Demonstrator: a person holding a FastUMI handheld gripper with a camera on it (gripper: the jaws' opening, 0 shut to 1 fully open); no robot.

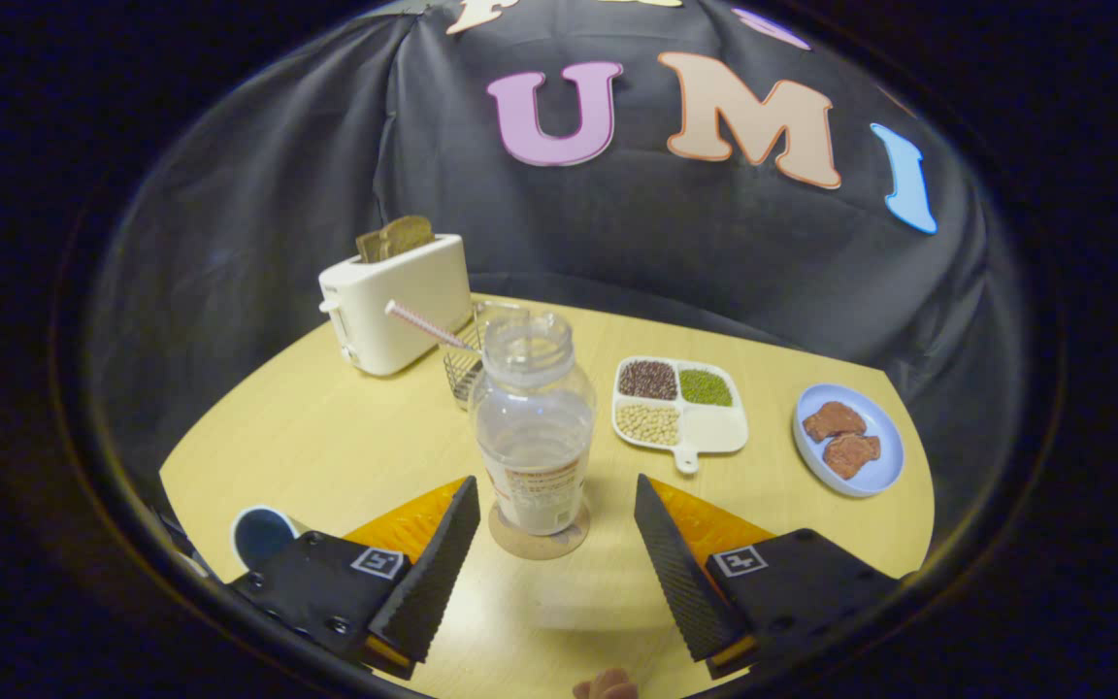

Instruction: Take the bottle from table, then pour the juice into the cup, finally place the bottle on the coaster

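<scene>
1. Fingertip (606,685) of whoever holds the rig pokes in nearest me, below the gripper (557,513).
2. Gripper state: fingers spread wide, holding nothing. Neither finger touches the bottle (532,432); there is a clear gap on both sides.
3. Bottle is my landmark. It stands upright on the coaster (539,540), which sits on the table (326,437). Cap off, mouth open, clear body, and a little pale liquid low inside as far as I can tell.
4. Key relation: bottle lies straight ahead of the fingers, roughly centred on the gap between them, slightly closer to the left finger. Its long axis is vertical, across my approach line, so the fingers flank its lower body.
5. Cup (264,536): dark inside, well to the left of the bottle and nearer me, partly hidden behind the left finger's mount.
6. Behind the bottle: a wire basket (465,374) with a striped straw (426,325) leaning out, just beyond it. Toaster (394,303) with bread is further back and left.
7. Right of the bottle: divided tray (734,427) of beans and grains, then a blue plate (884,471) with two brown pieces, well apart from it.
8. My read: bottle on coaster with fingers open fits either the very start or the end. I can't tell which from this alone.
</scene>
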